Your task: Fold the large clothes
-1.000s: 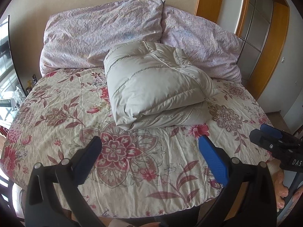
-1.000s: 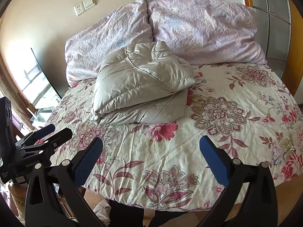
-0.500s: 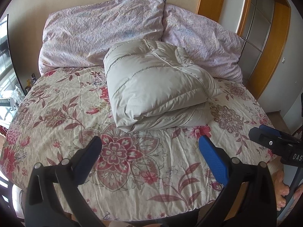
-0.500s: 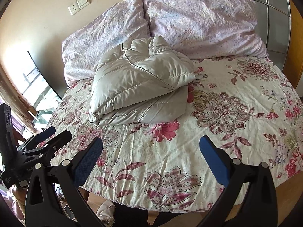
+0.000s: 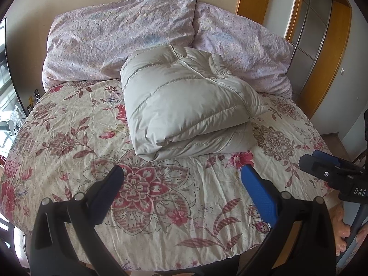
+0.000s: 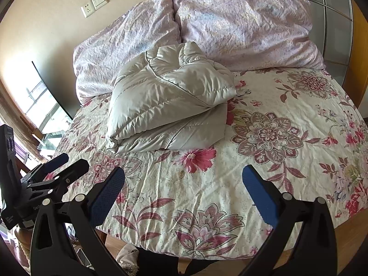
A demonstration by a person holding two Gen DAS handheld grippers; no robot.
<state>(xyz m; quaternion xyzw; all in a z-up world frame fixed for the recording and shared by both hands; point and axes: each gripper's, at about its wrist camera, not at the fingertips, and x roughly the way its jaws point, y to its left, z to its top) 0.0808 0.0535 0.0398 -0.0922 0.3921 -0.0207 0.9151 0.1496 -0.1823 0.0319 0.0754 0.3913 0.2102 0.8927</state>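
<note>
The folded pale-grey quilted down jacket (image 5: 188,101) lies on the floral bedspread (image 5: 69,142) far ahead of both wide-open, empty grippers, left gripper (image 5: 181,197) and right gripper (image 6: 184,193), its long axis running left-right, neither clearly nearer.

The folded jacket (image 5: 188,105) hides part of the pillows (image 5: 119,39) behind it.

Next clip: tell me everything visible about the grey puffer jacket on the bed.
The jacket is pale grey, quilted and shiny, with stitched seams running across it. It is folded into a thick bundle of stacked layers, the fold facing the foot of the bed. It lies on the floral bedspread, its far end against the two lilac pillows. Neither gripper touches it; both are open, short of it.
</note>
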